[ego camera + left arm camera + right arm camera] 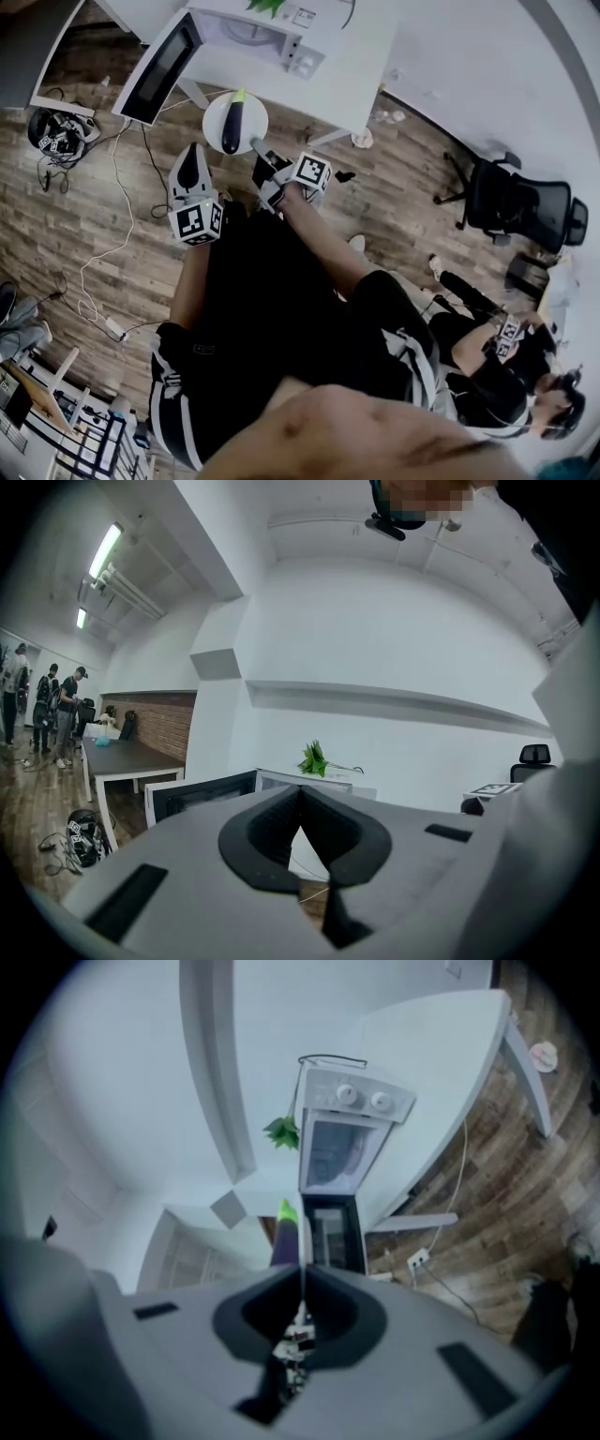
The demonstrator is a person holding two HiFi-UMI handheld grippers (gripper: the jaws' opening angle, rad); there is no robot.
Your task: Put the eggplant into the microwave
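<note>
A dark purple eggplant (232, 127) with a green stem end lies on a white plate (214, 112). My right gripper (258, 147) is shut on the plate's near rim and holds it in the air in front of the white table (361, 80). In the right gripper view the eggplant (286, 1234) juts out beyond the shut right gripper (301, 1274). The white microwave (253, 37) stands on the table with its door (159, 67) swung open to the left. My left gripper (195, 150) is shut and empty, just left of the plate. In the left gripper view it (300, 794) points towards the open door (202, 797).
A black office chair (520, 206) stands at the right. Cables and a power strip (103, 281) trail over the wooden floor at the left. A person (497, 366) sits at the lower right. A green plant (314, 758) sits on top of the microwave.
</note>
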